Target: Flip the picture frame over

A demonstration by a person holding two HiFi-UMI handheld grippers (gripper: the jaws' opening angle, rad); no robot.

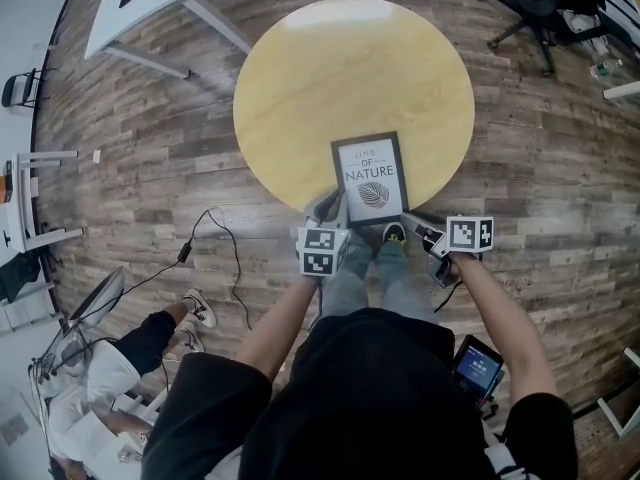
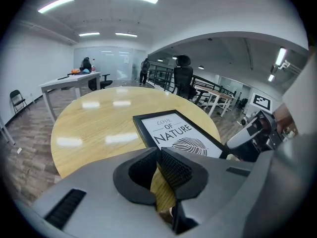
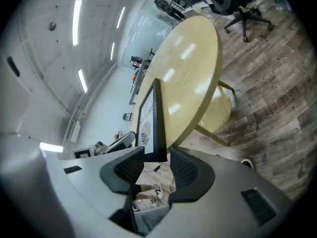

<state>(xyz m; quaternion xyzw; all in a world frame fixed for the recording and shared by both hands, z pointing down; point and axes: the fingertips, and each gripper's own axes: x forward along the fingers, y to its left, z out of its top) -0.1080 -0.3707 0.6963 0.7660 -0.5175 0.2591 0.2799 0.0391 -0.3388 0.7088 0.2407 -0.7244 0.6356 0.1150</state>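
The frame [image 1: 370, 180] lay face up at the worktop's [image 1: 340, 78] near edge. The right tool [image 3: 157, 157] gaped round its near corner (pads not touching). The left tool [image 2: 157, 153], clenched on nothing, sat just beside it. A chair [image 1: 535, 8] stood well apart.

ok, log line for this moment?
phase: pre-grasp | picture frame: face up, at near edge of table | right gripper: open, jaws astride frame edge | left gripper: shut, by frame corner

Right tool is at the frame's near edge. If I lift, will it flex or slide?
The picture frame looks rigid, its black border straight, so it probably lifts as one piece. The table is glossy, so the far edge may slide. The right tool straddles a thin edge; grip may be shallow.
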